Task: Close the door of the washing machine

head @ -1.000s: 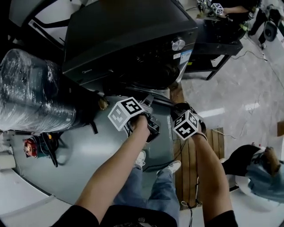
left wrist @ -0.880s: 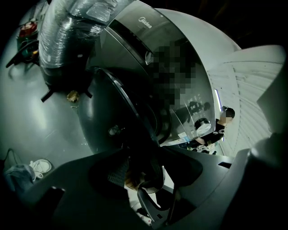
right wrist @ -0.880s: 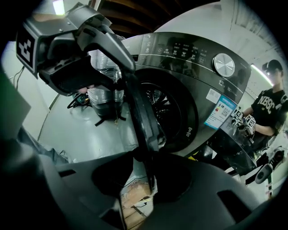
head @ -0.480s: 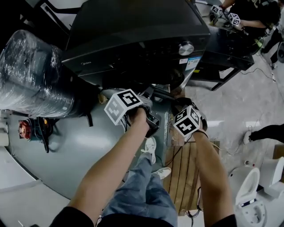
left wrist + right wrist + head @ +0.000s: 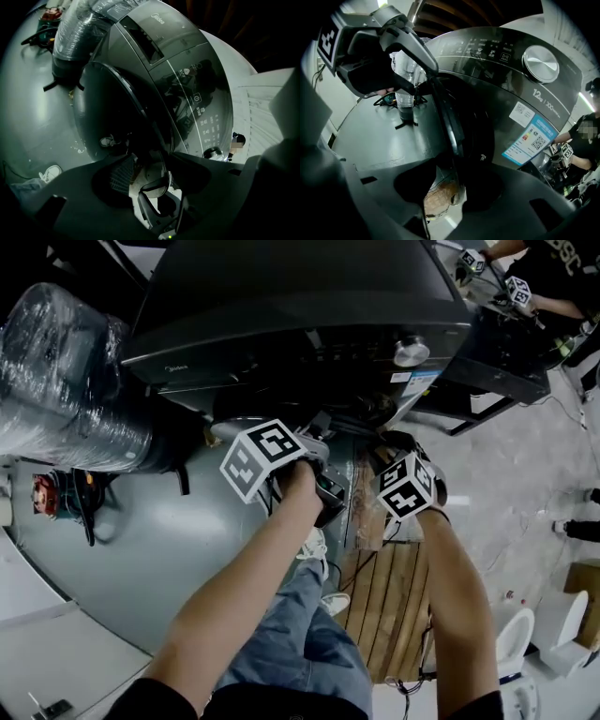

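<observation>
A dark front-loading washing machine (image 5: 309, 306) fills the top of the head view, its silver knob (image 5: 411, 352) at the right. Its round door (image 5: 108, 112) stands partly ajar, close to the front panel. My left gripper (image 5: 323, 432) reaches the door's rim; in the left gripper view (image 5: 157, 173) the rim runs between its jaws with a gap to the ribbed pad. My right gripper (image 5: 377, 444) is just right of it. In the right gripper view the door (image 5: 473, 126) edge lies between the right gripper's (image 5: 450, 187) opening jaws, not pinched.
A plastic-wrapped bundle (image 5: 56, 381) lies left of the machine, with a red tool (image 5: 47, 493) on the grey floor below it. A wooden pallet (image 5: 394, 606) sits under my right arm. Another person's grippers (image 5: 511, 282) work at a dark table top right.
Both hands have travelled with the door's edge toward the machine's front, and the door stands nearer to the panel. The right jaws have spread wider.
</observation>
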Demonstrator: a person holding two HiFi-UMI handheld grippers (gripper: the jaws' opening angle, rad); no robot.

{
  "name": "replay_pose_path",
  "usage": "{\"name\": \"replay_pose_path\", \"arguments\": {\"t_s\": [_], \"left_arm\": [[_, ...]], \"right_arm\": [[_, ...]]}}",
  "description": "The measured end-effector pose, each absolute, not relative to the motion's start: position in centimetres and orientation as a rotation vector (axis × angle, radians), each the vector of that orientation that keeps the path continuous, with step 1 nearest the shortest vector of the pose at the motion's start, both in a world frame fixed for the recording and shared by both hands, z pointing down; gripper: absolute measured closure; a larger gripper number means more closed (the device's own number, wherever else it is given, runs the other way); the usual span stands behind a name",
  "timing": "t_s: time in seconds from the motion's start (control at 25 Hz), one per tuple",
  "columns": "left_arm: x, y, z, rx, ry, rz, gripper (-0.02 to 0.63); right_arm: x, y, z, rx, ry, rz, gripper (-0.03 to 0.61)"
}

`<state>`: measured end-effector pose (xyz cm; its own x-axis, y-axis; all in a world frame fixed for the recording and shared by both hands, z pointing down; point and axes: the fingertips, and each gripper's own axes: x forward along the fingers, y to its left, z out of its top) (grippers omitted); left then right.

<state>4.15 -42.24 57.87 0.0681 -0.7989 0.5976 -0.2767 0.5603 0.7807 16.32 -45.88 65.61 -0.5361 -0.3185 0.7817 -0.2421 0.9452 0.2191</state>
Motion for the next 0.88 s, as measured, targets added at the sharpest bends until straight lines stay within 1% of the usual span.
{"name": "replay_pose_path", "arguments": {"t_s": [0.52, 0.88], "left_arm": [[3.5, -44.3, 57.7, 0.947, -1.486, -0.559, 0.356], [3.0, -45.3, 57.7, 0.937, -1.482, -0.575, 0.356]], "right_arm": [[15.2, -48.8, 65.2, 0.391, -2.192, -0.129, 0.394], [14.9, -50.6, 63.9, 0.498, -2.266, -0.015, 0.38]]}}
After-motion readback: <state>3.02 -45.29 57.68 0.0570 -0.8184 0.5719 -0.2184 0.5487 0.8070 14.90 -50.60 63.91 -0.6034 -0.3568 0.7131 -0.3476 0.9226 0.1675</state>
